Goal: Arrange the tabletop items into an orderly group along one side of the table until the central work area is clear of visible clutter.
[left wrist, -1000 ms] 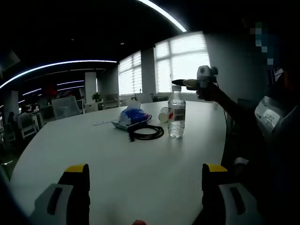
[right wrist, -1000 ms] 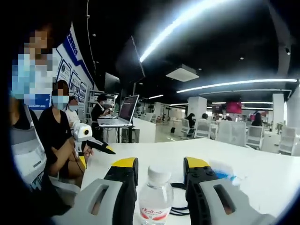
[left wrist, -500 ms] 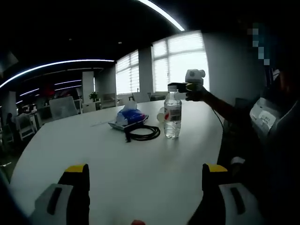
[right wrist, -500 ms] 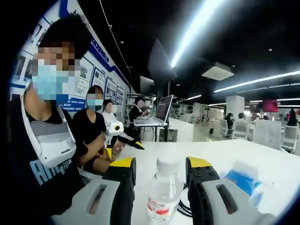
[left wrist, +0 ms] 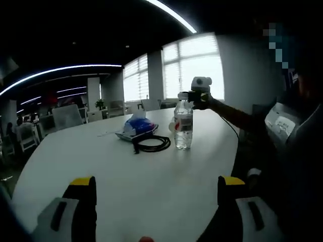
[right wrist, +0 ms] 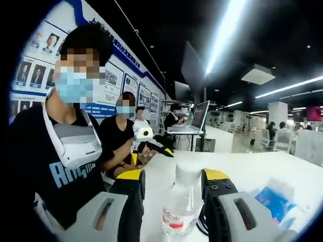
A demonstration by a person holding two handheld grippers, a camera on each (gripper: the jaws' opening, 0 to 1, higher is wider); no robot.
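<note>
Where the right gripper (right wrist: 172, 189) shows its own yellow-tipped grey jaws, they stand spread, one on each side of the clear plastic water bottle with white cap and red-and-white label (right wrist: 181, 206); whether either pad touches the bottle cannot be told. The bottle stands upright between them; its fill level cannot be read through the blur. Just right of the bottle, low in the right gripper view, lies a blue-and-white tissue pack (right wrist: 275, 199), with a bit of black cable (right wrist: 201, 224) at the bottle's foot.

In the left gripper view, the left gripper (left wrist: 156, 189) has its yellow-tipped jaws wide apart with nothing between them, low over the bare near part of the white oval table (left wrist: 126, 186). The same bottle (left wrist: 183, 125) stands upright toward the table's far right side. Just left of it lies the coiled black cable (left wrist: 151, 144), and behind the coil the tissue pack (left wrist: 136, 128) with a white tissue standing out of its top. A small white cup-like object (left wrist: 173, 127) lies right behind the bottle; its contents cannot be made out.

The right gripper (left wrist: 194, 94) reaches in at cap height of the bottle, held out on the person's extended arm (left wrist: 237, 118), roughly level. In the right gripper view the left gripper (right wrist: 149, 143) is held in a hand near the person's chest, jaws pointing over the table.
</note>
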